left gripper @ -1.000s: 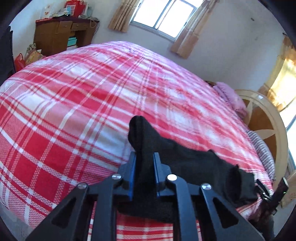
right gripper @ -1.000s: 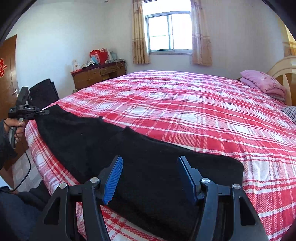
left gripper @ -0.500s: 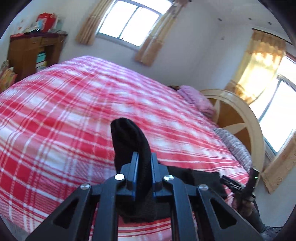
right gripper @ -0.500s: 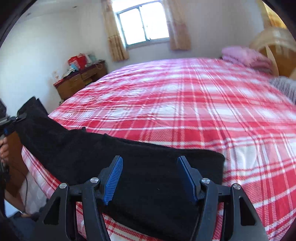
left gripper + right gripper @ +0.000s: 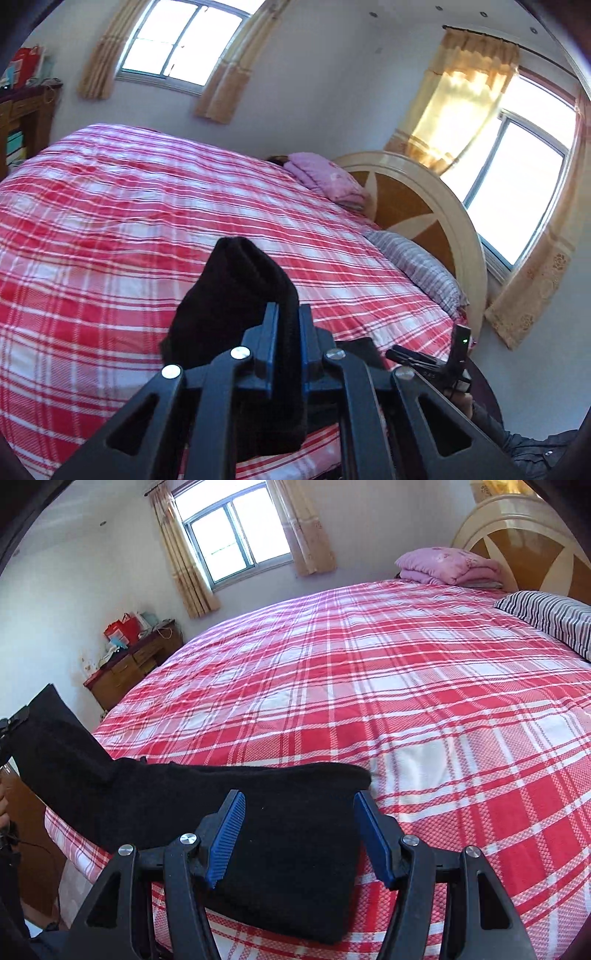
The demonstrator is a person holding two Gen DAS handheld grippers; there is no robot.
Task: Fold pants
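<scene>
Between left jaws, black pants [image 5: 236, 295] pinched

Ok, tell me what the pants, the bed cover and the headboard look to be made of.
Pants: thick, soft black cloth, likely fleece or knit; matte, with a fuzzy nap.
Bed cover: thin woven cloth, probably cotton; red and white checks with a fine weave showing, no shine.
Headboard: seemingly wood, with a glossy cream painted frame and brown panels; window light glints on the curved rim.

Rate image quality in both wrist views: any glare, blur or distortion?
Left wrist view: side window blown out, backlit curtain glowing, bedspread slightly smeared. Right wrist view: sharp, window overexposed, black pants show little texture. Both: strong fisheye bending, dark corners.
</scene>
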